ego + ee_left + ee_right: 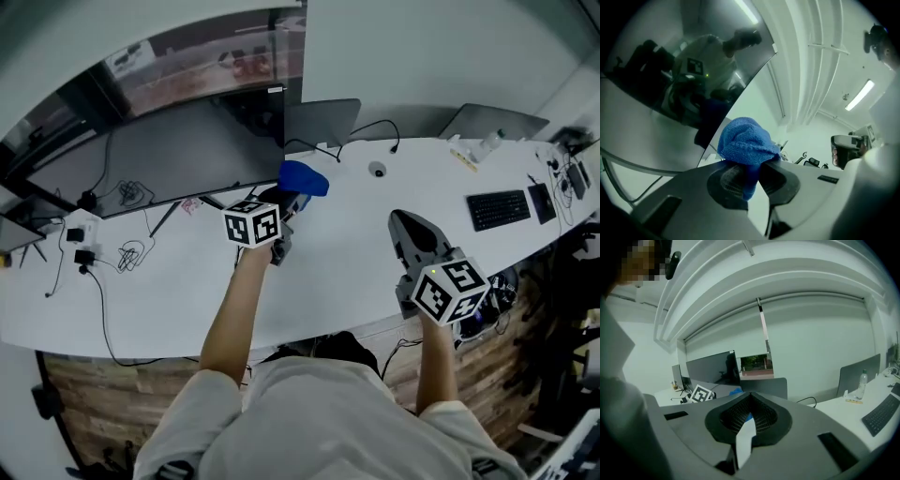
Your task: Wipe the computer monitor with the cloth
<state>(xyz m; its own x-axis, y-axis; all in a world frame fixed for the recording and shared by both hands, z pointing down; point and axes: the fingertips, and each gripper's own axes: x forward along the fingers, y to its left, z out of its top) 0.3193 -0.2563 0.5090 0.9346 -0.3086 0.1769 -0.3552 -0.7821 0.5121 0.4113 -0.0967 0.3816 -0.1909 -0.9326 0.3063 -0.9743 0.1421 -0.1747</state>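
Observation:
A wide dark monitor (159, 155) stands at the back left of the white desk (337, 253). My left gripper (291, 197) is shut on a bunched blue cloth (304, 178), held just off the monitor's lower right corner. In the left gripper view the cloth (745, 140) bulges above the closed jaws (752, 164), and the glossy screen (670, 84) fills the upper left, reflecting the person. My right gripper (403, 220) hovers over the desk to the right, shut with nothing in it. From the right gripper view the jaws (751, 397) point toward the monitor (712, 366) and the cloth (736, 391).
A closed laptop (322, 120) stands behind the cloth, and another grey panel (492, 120) at the back right. A black keyboard (498, 208), a bottle (489, 141) and a small round object (377, 170) lie on the desk's right part. Cables and adaptors (94, 246) sprawl below the monitor.

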